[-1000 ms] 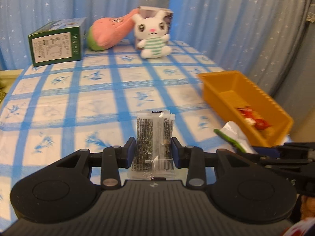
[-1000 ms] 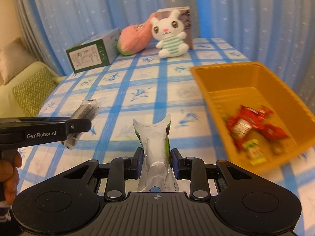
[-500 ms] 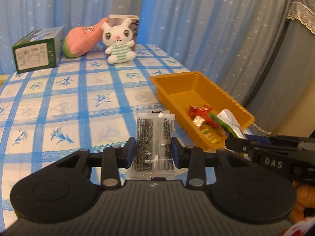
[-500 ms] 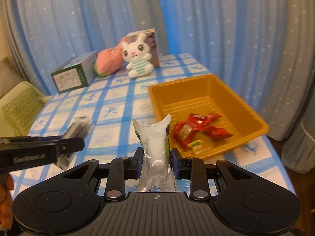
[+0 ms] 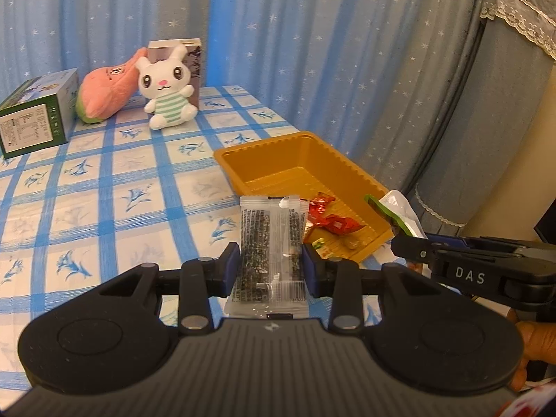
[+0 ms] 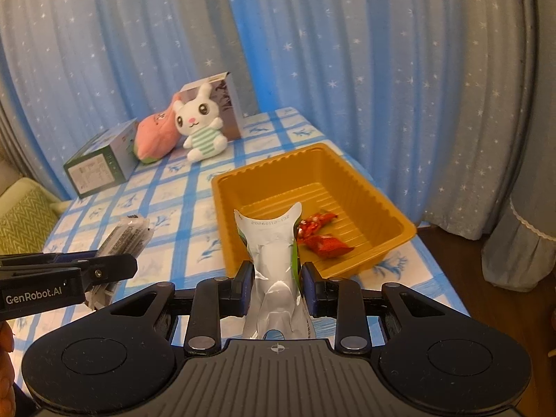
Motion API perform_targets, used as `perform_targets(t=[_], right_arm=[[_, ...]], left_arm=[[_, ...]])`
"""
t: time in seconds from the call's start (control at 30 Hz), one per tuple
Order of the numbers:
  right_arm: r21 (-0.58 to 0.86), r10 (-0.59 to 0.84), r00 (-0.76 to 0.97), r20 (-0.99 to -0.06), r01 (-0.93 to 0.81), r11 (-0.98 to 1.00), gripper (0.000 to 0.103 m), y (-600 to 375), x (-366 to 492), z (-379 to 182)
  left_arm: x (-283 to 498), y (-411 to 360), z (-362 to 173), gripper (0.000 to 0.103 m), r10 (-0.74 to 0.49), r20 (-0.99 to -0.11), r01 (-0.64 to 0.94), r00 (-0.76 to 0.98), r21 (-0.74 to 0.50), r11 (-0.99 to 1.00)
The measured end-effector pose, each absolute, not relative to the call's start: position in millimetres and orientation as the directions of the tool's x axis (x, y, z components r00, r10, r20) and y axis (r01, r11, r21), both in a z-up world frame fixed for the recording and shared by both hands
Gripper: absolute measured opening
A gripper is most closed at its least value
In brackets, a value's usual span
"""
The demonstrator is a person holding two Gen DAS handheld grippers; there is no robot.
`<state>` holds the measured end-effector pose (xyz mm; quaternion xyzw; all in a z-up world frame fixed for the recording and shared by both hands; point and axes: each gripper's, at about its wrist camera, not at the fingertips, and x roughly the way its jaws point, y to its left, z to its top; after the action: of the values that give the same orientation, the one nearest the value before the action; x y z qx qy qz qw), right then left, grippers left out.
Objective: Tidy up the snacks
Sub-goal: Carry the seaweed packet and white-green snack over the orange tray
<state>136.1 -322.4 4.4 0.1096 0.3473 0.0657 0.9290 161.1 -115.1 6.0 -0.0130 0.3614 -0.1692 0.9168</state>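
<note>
Both tongs nearer orange tray [image 6: 389, 208], gripping packets; checked tablecloth [image 5: 104, 187], starry blue curtains [image 6: 347, 52]

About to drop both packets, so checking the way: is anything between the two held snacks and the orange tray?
Nothing visible does. The clear seaweed packet and the white pouch hang just before the orange tray, which is open-topped. The red wrappers fill only its near end; the far end is bare.
</note>
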Motion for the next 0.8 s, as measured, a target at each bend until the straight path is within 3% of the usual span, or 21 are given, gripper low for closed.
perform_targets(t=[0.8], right_arm=[[0.230, 0.155, 0.753, -0.639, -0.005, 0.973, 0.031, -360.8, 174.2, 0.4]], left_arm=[[201.6, -157.7, 4.6, 0.034, -0.350, -0.669, 0.345, 0.655, -0.147, 0.927]])
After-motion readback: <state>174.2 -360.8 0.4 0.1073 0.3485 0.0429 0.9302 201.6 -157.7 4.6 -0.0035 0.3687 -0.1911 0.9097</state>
